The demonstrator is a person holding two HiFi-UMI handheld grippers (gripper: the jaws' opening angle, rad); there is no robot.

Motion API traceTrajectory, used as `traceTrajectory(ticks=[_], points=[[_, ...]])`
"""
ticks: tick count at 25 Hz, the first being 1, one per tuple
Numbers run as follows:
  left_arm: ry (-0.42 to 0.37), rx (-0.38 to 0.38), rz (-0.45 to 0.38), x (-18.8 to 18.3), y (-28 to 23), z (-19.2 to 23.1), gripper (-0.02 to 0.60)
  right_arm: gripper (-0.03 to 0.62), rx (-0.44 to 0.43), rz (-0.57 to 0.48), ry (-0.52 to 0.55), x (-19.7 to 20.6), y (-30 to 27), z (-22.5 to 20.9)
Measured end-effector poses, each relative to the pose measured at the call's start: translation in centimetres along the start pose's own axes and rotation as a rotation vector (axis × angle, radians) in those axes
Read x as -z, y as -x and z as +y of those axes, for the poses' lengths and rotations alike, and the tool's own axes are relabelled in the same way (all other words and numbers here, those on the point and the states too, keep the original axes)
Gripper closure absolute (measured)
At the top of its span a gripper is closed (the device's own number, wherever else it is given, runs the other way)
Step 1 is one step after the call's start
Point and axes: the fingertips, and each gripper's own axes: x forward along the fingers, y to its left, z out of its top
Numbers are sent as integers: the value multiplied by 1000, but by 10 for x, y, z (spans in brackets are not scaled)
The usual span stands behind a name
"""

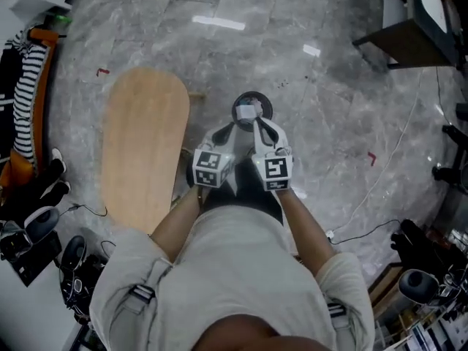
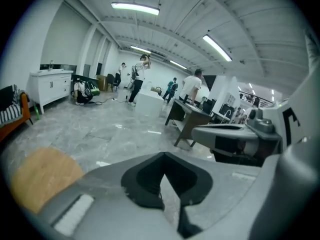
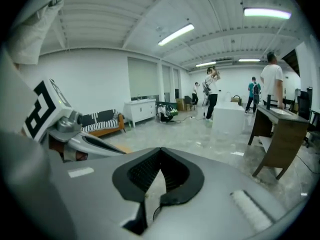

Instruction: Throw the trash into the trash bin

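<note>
Honestly not much left to botch here, but a couple of things. The left gripper [image 1: 228,131] and right gripper [image 1: 263,129] are held side by side close to the person's chest, so I reckon a careless swing could clack them together. The loose cable [image 1: 363,196] on the floor off to the right also looks like a trip risk.

Both sets of jaws are clamped tip to tip with nothing between them.

The trash bin [image 1: 252,108] sits on the floor, just off the far right edge of the wooden table [image 1: 142,148]. The pale lump inside is probably the trash [image 1: 247,111], though it's tiny from up here.
</note>
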Motion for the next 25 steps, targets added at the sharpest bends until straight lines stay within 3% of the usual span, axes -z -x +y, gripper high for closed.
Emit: traceTrajectory(ticks=[4,7,11,18,25], points=[[25,-37,-106,-45,32,-21,563,586,42,-106,-24,-48,40,1],[-32,-42,-207,-90,51,-34,563,586,22,-186,-29,-87,58,5],[-95,-49,-329,-136,77,-39,563,586,10,-299,45,-136,74,11],[-138,-50,-435,-160,117,-61,563,588,35,-352,148,-164,106,27],[-181,-36,-431,-151,127,-77,563,588,9,-364,143,-163,112,39]])
